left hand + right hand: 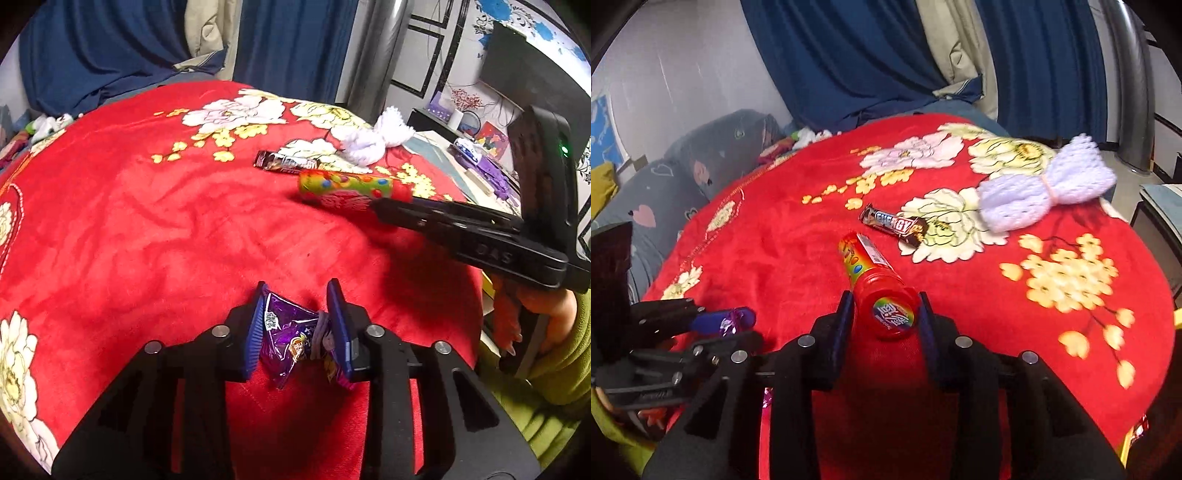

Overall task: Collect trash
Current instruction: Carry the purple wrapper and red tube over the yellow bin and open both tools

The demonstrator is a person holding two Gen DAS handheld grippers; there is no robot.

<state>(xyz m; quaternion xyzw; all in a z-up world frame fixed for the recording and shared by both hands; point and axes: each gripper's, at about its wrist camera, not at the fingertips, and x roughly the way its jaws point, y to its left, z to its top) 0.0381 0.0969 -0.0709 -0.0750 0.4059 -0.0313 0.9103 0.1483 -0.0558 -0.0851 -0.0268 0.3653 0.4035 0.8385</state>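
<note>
Plenty of red blanket (147, 229) free ahead; my left gripper (295, 314) pinches a crumpled purple wrapper (291, 332), right gripper (886, 314) clamps the candy tube (875, 280).

Purple wrapper (295, 332) is sitting crumpled and pinched at its middle, low over the red blanket. Candy tube (875, 284), red-capped with a coloured dotted label, is lying on its side, cap end nearest the right wrist camera. Dark "ENERGY" bar wrapper (894, 225) is lying flat just beyond the tube.
</note>
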